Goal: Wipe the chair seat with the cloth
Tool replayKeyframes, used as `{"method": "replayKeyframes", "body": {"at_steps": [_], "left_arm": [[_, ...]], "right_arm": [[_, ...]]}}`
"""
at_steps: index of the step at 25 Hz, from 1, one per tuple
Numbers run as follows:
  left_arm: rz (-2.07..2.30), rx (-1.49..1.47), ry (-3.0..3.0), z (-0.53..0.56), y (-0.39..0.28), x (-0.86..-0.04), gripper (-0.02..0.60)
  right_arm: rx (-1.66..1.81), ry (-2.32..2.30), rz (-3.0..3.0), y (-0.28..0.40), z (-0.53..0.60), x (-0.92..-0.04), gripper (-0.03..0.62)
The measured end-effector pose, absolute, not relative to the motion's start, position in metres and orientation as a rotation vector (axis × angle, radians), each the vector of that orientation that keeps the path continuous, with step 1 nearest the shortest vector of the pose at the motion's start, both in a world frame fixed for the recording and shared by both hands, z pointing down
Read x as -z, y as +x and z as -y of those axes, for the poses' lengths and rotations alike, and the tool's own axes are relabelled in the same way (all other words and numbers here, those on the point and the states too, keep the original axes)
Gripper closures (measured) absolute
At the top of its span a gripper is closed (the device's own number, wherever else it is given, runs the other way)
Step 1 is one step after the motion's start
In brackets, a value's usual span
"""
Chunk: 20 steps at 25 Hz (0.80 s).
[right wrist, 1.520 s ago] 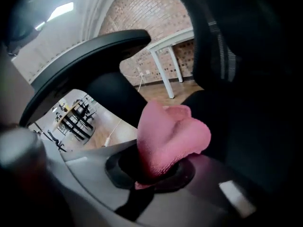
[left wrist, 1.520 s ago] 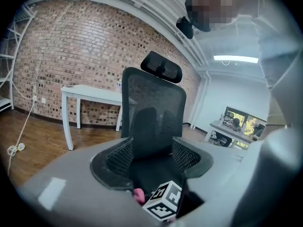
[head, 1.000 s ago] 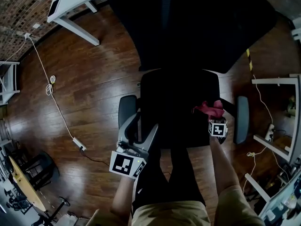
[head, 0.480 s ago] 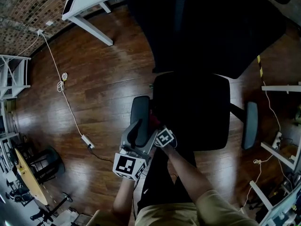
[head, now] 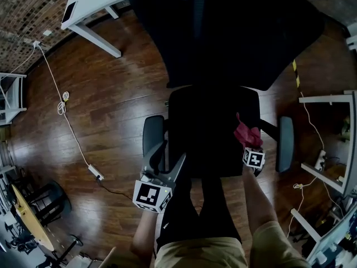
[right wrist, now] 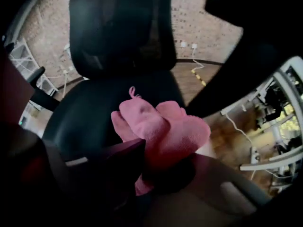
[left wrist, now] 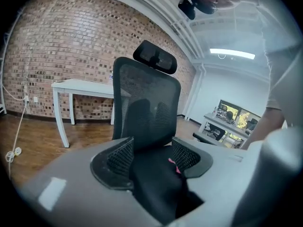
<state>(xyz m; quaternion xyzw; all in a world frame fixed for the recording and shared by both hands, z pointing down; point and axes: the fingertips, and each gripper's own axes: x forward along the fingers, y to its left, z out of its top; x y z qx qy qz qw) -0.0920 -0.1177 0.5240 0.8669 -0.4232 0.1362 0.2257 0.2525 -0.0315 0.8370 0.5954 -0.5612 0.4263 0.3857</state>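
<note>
Wooden floor (head: 111,99) surrounds the chair seat (head: 206,133); outstretched right gripper (right wrist: 156,161) clamps the cloth (right wrist: 165,126), left gripper (head: 170,149) gapes.

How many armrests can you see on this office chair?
2. The left armrest sits beside the seat near the left gripper; the right armrest lies beyond the cloth. None look hidden.

cloth (right wrist: 163,126) lower half buried in right gripper (right wrist: 158,157) | chair backrest (head: 223,27) top cropped, head view | seat (head: 206,127) front lost against legs (head: 201,211)
</note>
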Motion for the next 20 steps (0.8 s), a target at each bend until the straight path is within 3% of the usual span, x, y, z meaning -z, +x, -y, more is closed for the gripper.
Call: {"method": "replayKeyframes", "body": {"at_steps": [3, 6, 13, 15, 17, 20], "left_arm": [[1.159, -0.362, 2.382, 0.118, -0.085, -0.524, 0.347], [1.156, -0.354, 2.386, 0.118, -0.083, -0.52, 0.347], [1.223, -0.389, 2.367, 0.115, -0.099, -0.515, 0.347], [1.224, -0.409, 2.357, 0.112, -0.103, -0.518, 0.347], [1.227, -0.421, 2.358, 0.112, -0.104, -0.518, 0.347], [1.229, -0.424, 2.356, 0.11, -0.103, -0.516, 0.347]], "right_arm": [[-1.028, 1.569, 1.33, 0.289, 0.021, -0.83, 0.574], [-1.121, 1.557, 1.387, 0.246, 0.027, -0.833, 0.574], [-1.365, 0.906, 2.184, -0.098, 0.038, -0.801, 0.574], [-1.365, 0.667, 2.24, -0.164, 0.017, -0.796, 0.574], [-1.357, 0.555, 2.198, -0.179, 0.006, -0.808, 0.574], [-1.324, 0.671, 2.062, -0.12, 0.012, -0.836, 0.574]]}}
